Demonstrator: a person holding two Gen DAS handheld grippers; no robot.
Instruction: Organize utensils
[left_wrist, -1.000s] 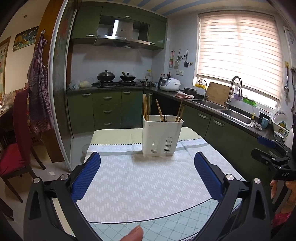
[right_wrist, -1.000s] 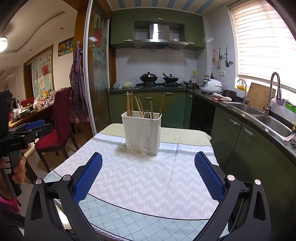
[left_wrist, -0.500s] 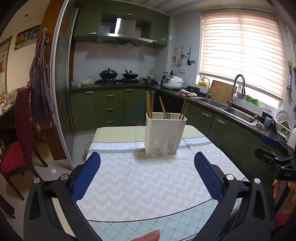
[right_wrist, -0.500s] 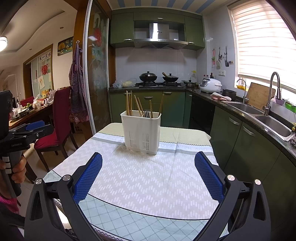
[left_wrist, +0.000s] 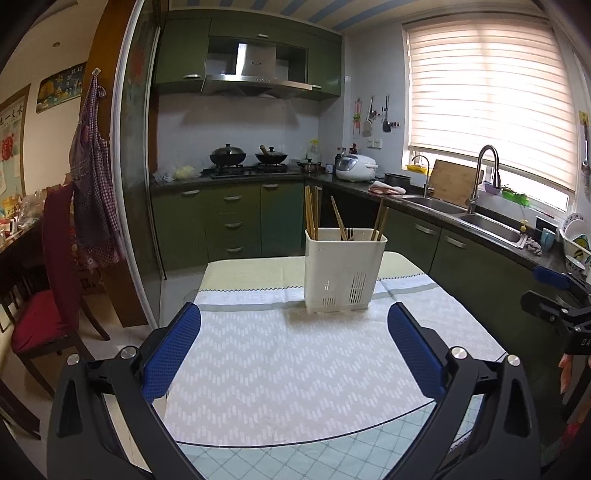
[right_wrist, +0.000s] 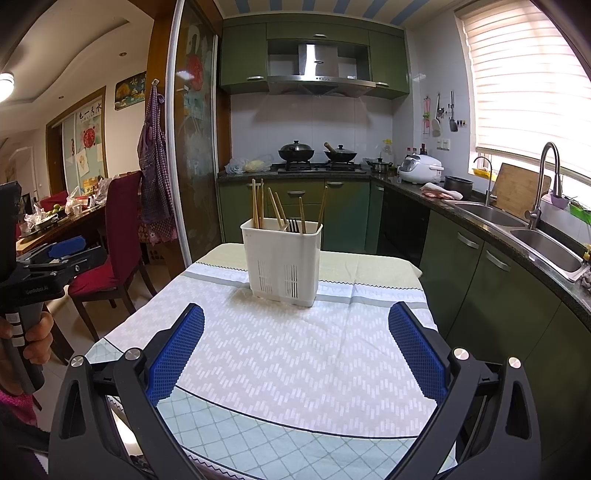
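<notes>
Through my left wrist camera, my left gripper (left_wrist: 293, 349) hovers over the near part of the table (left_wrist: 295, 373), its blue pads (left_wrist: 171, 354) spread wide with nothing between them; the white utensil holder (left_wrist: 345, 271) stands upright on the tablecloth beyond my fingers, toward the far edge of the table; wooden chopsticks (left_wrist: 312, 212) lean out of its top, some at its left side, some at its right; off to the right of the holder, at the frame's edge, I see my right gripper (left_wrist: 554, 295) in profile, well apart from the holder.

Through my right wrist camera, my right gripper (right_wrist: 295, 350) is likewise released, jaws wide and empty above the tablecloth; the utensil holder (right_wrist: 282, 264) sits ahead of my fingers, slightly left of centre, with chopsticks (right_wrist: 256, 203) and the tines of a dark fork (right_wrist: 293, 225) showing above its rim; far left of the holder, my left hand (right_wrist: 35, 334) grips the handle of the left gripper (right_wrist: 55, 254).
</notes>
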